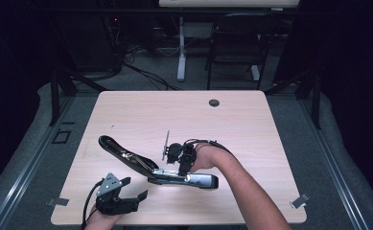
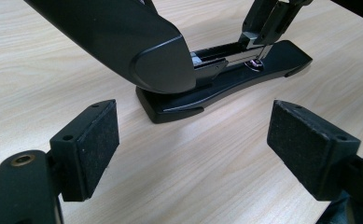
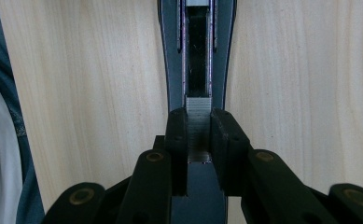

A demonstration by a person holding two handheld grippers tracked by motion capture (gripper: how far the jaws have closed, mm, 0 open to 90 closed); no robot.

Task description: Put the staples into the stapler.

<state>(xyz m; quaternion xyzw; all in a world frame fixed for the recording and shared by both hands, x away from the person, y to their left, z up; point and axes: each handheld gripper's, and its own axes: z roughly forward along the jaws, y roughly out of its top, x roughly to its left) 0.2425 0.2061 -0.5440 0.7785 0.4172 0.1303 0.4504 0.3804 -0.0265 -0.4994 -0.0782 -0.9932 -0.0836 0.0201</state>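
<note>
A black stapler [image 1: 160, 170] lies opened on the worktop [image 1: 251, 124], its lid swung up. The right gripper [image 3: 198, 135] pinches a strip of staples [image 3: 198, 114] in its channel; the left gripper [image 2: 193, 144] waits nearby, spread wide and empty.

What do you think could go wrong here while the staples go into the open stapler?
1. The right gripper pinches a narrow strip of staples over the stapler's channel; a tilt could jam or drop it.
2. The left gripper is open and off the base, so the stapler may slide.
3. The raised lid could swing down.
</note>
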